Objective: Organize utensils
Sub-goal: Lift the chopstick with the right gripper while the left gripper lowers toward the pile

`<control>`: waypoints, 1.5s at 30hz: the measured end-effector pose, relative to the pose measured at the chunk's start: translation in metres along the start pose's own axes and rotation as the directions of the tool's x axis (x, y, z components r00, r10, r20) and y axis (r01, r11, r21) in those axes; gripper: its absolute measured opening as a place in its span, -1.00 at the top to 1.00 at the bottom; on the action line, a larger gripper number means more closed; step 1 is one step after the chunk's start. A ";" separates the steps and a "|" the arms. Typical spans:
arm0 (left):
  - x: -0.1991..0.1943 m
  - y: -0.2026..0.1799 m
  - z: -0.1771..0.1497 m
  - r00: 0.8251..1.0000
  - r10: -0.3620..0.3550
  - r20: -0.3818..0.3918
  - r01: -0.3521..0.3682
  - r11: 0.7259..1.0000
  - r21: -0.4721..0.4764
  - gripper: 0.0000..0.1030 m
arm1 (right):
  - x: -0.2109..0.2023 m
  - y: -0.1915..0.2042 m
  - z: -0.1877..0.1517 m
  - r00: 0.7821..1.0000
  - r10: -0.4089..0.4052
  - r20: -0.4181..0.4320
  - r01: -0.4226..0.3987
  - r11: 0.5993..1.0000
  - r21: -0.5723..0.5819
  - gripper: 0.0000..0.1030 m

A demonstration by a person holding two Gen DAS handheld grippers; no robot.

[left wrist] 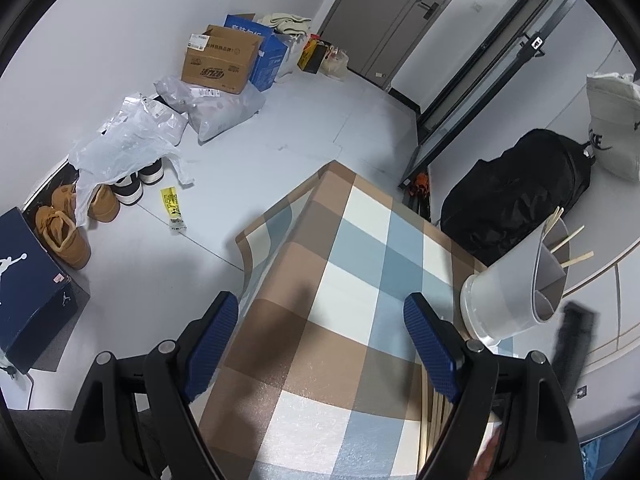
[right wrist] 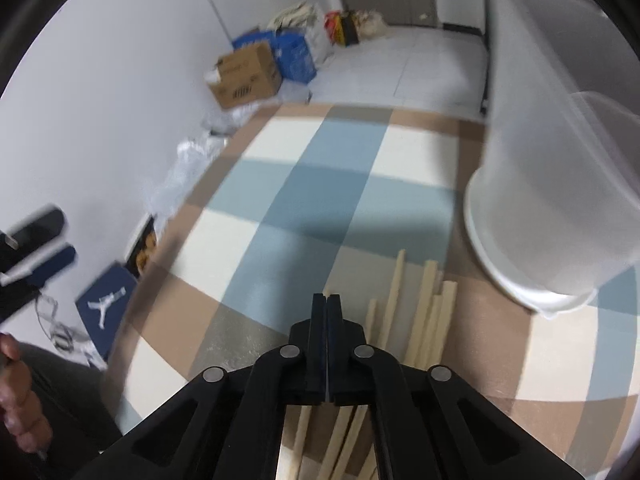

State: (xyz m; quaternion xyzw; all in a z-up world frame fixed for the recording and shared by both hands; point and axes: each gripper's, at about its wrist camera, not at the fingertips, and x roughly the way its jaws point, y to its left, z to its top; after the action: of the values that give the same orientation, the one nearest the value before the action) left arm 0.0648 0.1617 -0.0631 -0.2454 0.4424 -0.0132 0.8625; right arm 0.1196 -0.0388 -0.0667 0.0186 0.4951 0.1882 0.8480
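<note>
Several loose wooden chopsticks (right wrist: 428, 312) lie side by side on the checked tablecloth (right wrist: 304, 200), just right of and under my right gripper (right wrist: 327, 304). Its jaws are shut and I see nothing clamped between the pads. A white plastic utensil holder (right wrist: 560, 220) stands to the right of the chopsticks. In the left wrist view the holder (left wrist: 512, 288) has an inner divider and a few chopsticks (left wrist: 568, 240) sticking out. My left gripper (left wrist: 320, 302) hangs open and empty over the cloth; the loose chopsticks (left wrist: 434, 412) lie by its right finger.
The table's left edge and far corner (left wrist: 332, 164) drop to the floor. Below lie cardboard boxes (left wrist: 220, 60), plastic bags, shoes (left wrist: 64, 232) and a blue shoe box (left wrist: 28, 284). A black backpack (left wrist: 516, 196) sits behind the holder. A person's hand (right wrist: 16, 400) shows at the left.
</note>
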 end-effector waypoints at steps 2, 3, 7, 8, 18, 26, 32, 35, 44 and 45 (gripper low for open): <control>0.002 -0.005 -0.002 1.000 0.007 -0.006 -0.007 1.000 0.019 -0.58 | -0.014 -0.004 0.001 0.999 0.019 0.044 -0.019 1.000 0.018 1.00; 0.004 -0.009 -0.004 1.000 0.012 -0.011 -0.012 0.999 0.035 -0.58 | -0.021 -0.006 0.001 0.998 0.022 0.063 -0.024 1.000 0.018 1.00; 0.005 -0.019 -0.011 0.999 0.032 -0.020 -0.031 0.997 0.077 -0.58 | -0.036 -0.014 0.000 0.995 0.055 0.082 -0.057 0.998 0.028 1.00; 0.005 -0.020 -0.012 0.999 0.030 -0.022 -0.029 0.997 0.078 -0.58 | -0.032 -0.016 0.001 0.995 0.085 0.046 -0.087 0.995 0.043 0.95; 0.003 -0.014 -0.012 0.999 0.044 -0.022 -0.043 0.998 0.053 -0.58 | 0.018 -0.003 0.000 0.990 0.096 -0.107 -0.098 0.995 -0.014 0.47; 0.006 -0.009 -0.009 0.999 0.052 -0.013 -0.051 0.998 0.038 -0.58 | 0.025 0.029 -0.007 0.994 -0.085 -0.063 0.066 0.964 -0.256 0.57; 0.005 -0.006 -0.007 0.999 0.040 -0.012 -0.040 0.999 0.016 -0.58 | 0.027 0.031 -0.010 0.992 -0.119 -0.033 0.105 0.956 -0.273 0.88; 0.005 -0.006 -0.008 0.999 0.042 -0.010 -0.042 0.999 0.016 -0.58 | 0.027 0.028 -0.008 0.994 -0.105 -0.034 0.093 0.962 -0.256 0.89; 0.011 -0.020 -0.013 0.998 0.059 -0.038 -0.056 0.995 0.080 -0.58 | -0.018 0.001 0.005 0.997 0.006 0.083 0.000 0.998 -0.069 0.91; 0.012 -0.026 -0.016 0.997 0.062 -0.039 -0.058 0.993 0.105 -0.58 | -0.026 -0.002 0.005 0.995 0.014 0.103 -0.009 0.999 -0.053 0.91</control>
State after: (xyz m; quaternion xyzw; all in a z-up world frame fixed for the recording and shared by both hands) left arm 0.0651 0.1297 -0.0690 -0.1865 0.4663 -0.0152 0.8646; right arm 0.1134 -0.0488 -0.0433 0.0088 0.4454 0.2048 0.8716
